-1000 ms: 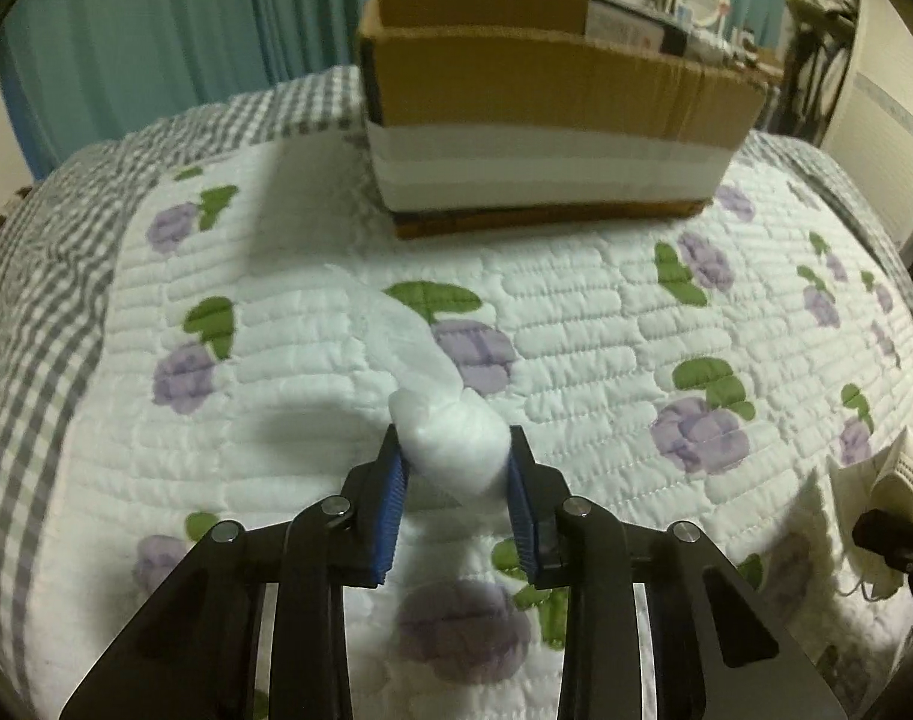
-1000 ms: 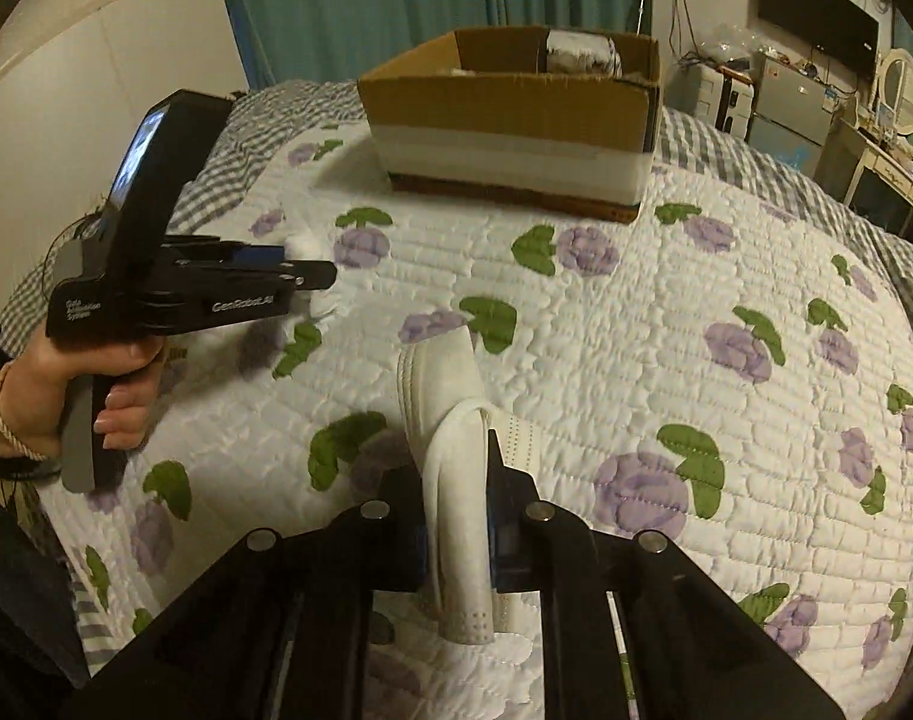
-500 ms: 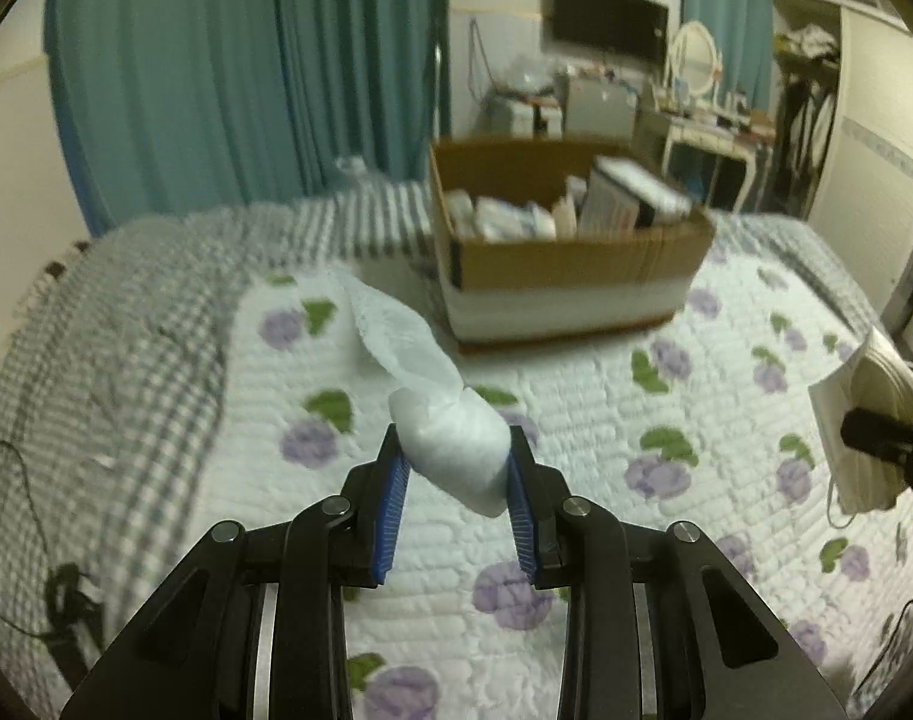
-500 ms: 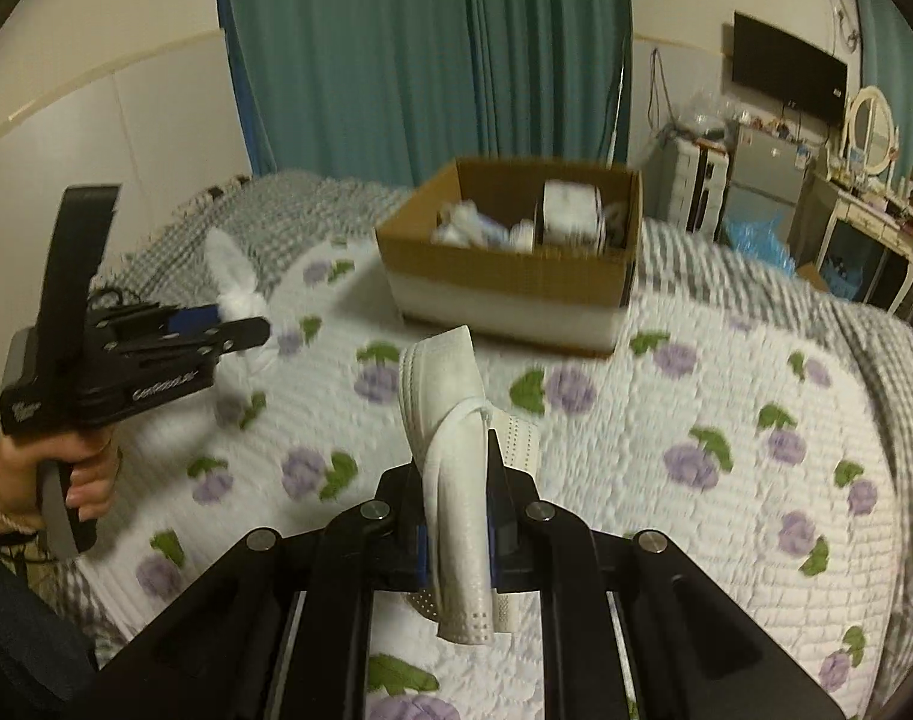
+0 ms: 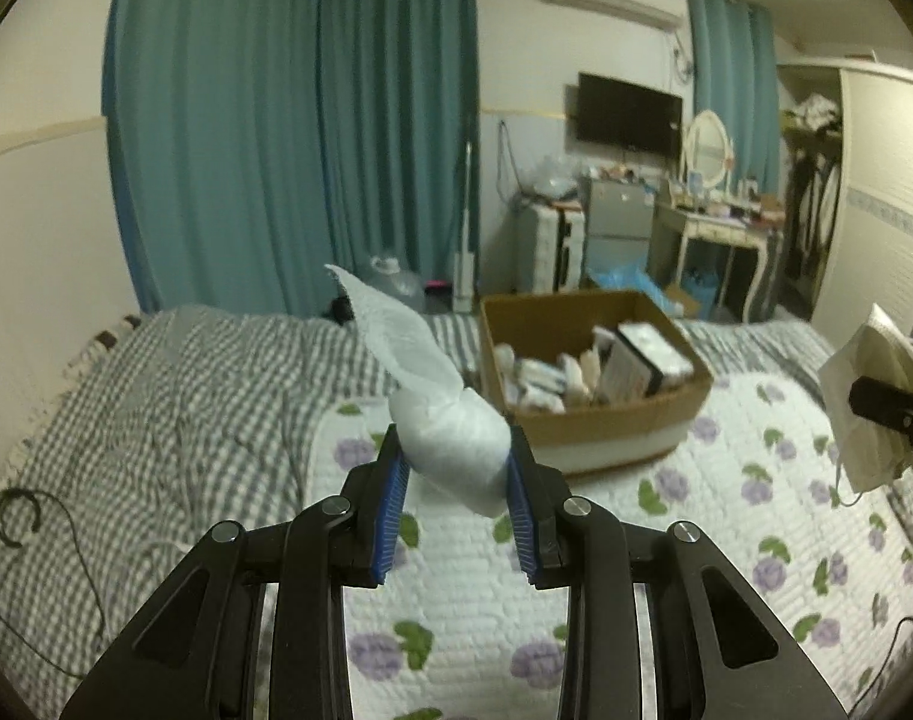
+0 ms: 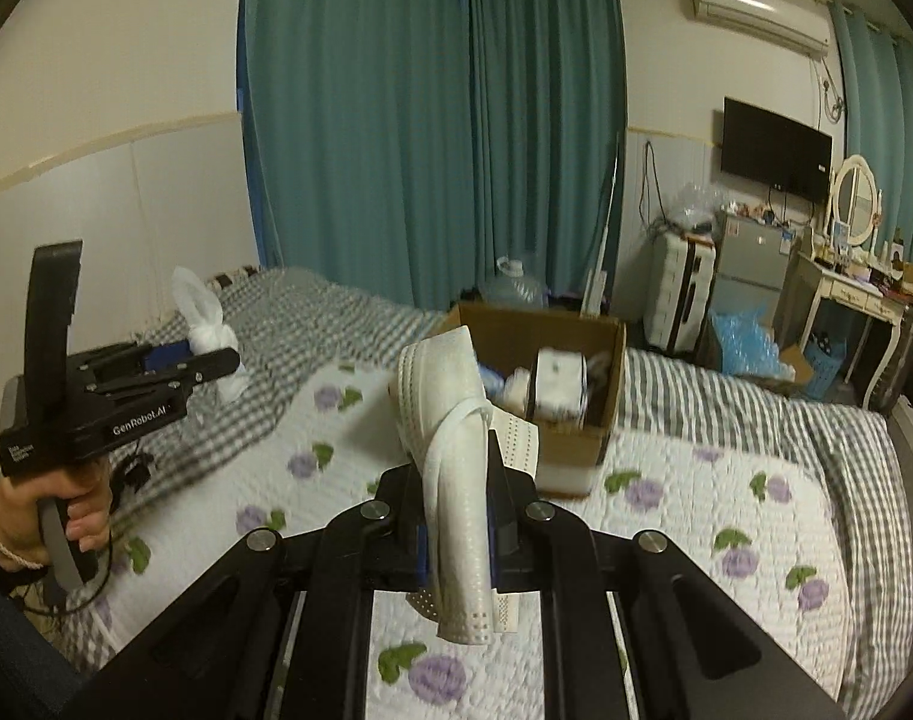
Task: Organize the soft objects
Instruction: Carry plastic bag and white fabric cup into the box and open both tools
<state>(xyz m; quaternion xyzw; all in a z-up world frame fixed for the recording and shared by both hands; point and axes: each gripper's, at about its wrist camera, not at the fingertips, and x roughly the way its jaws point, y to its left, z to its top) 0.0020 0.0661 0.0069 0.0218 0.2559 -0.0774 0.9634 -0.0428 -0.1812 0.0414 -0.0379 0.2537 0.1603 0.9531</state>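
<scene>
A: What does the left wrist view give you?

B: The left gripper [image 5: 456, 468] is clamped on a white knotted bag [image 5: 450, 450], its blue pads pressed into the bundle, with a thin tail sticking up. It hangs in the air above the flowered quilt [image 5: 726, 570]. Beyond it the cardboard box [image 5: 606, 426] sits on the bed, and from this side I can see a row of small packets inside.

A: And the right wrist view?

B: The right gripper [image 6: 459, 516] is pinched tight on a folded white slipper [image 6: 450, 438], which stands up between the jaws, also clear of the quilt. This view alone shows the person's left hand [image 6: 66, 504] squeezing the handle of the other gripper, and the knotted bag from the side, over the checked blanket [image 6: 312, 324].

A: Does the left view catch the slipper?

B: Only at its right edge, as a pale shape on a dark finger.
</scene>
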